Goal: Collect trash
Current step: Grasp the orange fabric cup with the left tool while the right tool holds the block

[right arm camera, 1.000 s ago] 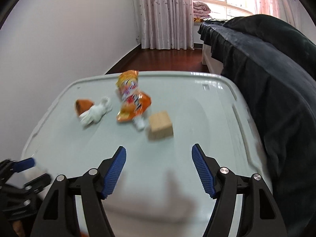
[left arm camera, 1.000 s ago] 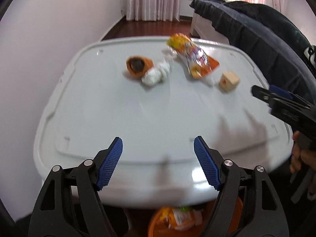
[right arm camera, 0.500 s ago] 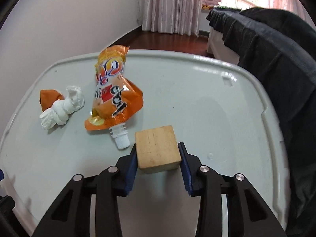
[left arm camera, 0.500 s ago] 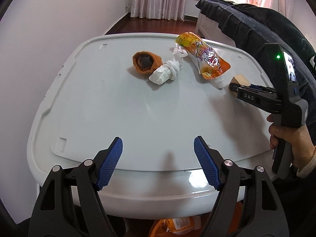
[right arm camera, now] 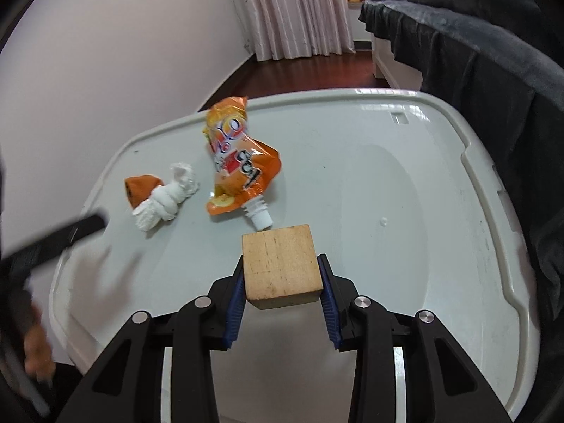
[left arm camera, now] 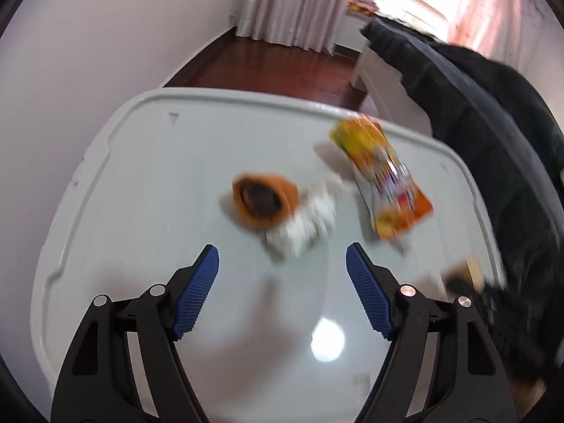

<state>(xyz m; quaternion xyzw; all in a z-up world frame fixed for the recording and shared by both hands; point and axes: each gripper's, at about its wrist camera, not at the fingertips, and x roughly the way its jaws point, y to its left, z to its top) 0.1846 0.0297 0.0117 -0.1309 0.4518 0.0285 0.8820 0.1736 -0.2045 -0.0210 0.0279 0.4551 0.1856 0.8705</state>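
While the right gripper (right arm camera: 282, 283) has its blue pads pressed against the two side faces of the wooden block (right arm camera: 282, 266), the left gripper (left arm camera: 282, 282) hangs wide apart over the white table (left arm camera: 148, 190) with nothing between its fingers. The block sits far out at the fingertips, most of it projecting beyond the pads, so the grip looks shallow; a quick swing toward a bin could let it twist or slip out, and no bin shows in either view. Just beyond the block's far edge lies the cap of the orange pouch (right arm camera: 239, 162), near enough that a forward nudge would knock it. Ahead of the left fingers, slightly right of centre, lies the crumpled white tissue (left arm camera: 303, 225), touching the orange peel (left arm camera: 262, 201) on its far left side; the pouch is further off to the right. The left view is heavily blurred, which suggests fast motion, and closing at that pace risks pushing the light tissue away or catching the peel with it. Whether the tissue is stuck to the peel cannot be told.
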